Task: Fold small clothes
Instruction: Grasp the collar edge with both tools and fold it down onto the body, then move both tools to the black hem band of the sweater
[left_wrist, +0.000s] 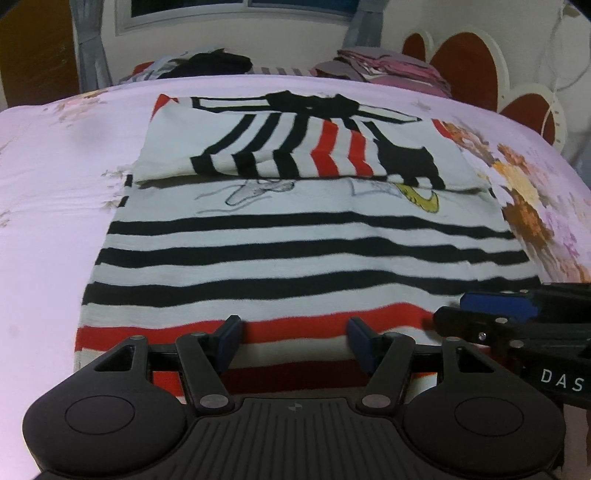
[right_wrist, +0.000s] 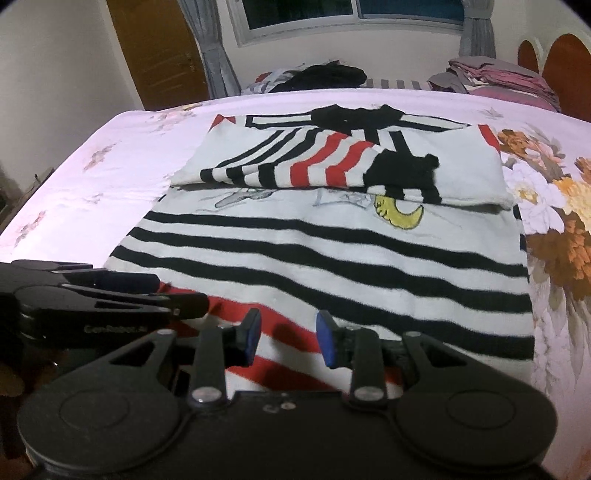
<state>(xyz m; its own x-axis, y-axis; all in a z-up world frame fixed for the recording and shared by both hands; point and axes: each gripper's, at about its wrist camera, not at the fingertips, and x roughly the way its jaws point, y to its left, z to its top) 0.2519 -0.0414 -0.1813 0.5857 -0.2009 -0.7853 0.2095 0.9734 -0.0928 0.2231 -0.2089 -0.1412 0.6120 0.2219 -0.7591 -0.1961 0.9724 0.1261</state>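
A bed (left_wrist: 44, 177) with a pale pink sheet fills both views, printed with a large floral pattern (right_wrist: 554, 236) along its right side. At its far edge lie a dark heap of clothes (right_wrist: 325, 75) and a stack of folded pink and grey laundry (right_wrist: 495, 79), with a window (right_wrist: 351, 14), grey curtains and a brown door (right_wrist: 159, 51) beyond.

The striped sweater (left_wrist: 288, 251) lies flat in the middle of the bed, white with black bands and red bands near the hem. Its upper part is folded down toward the hem, the sleeves crossed on top, and a yellow crescent drawing (right_wrist: 399, 214) shows just below the fold edge.

The left gripper (left_wrist: 293, 339) sits low over the red hem stripes, its jaws spread wide with nothing between them. The right gripper (right_wrist: 288, 338) hangs over the same hem, jaws likewise parted and empty, blue pads (right_wrist: 327, 343) facing each other above the cloth. Each gripper shows in the other's view: the right one enters the left wrist view from the right edge, just beside the left gripper, and the left one lies to the left in the right wrist view.

White letters "DAS" (left_wrist: 561, 384) read on the right gripper's body. Faint lettering on the left gripper's side (right_wrist: 114, 328) appears to read "Gen-Robot.AI", though it is blurred.
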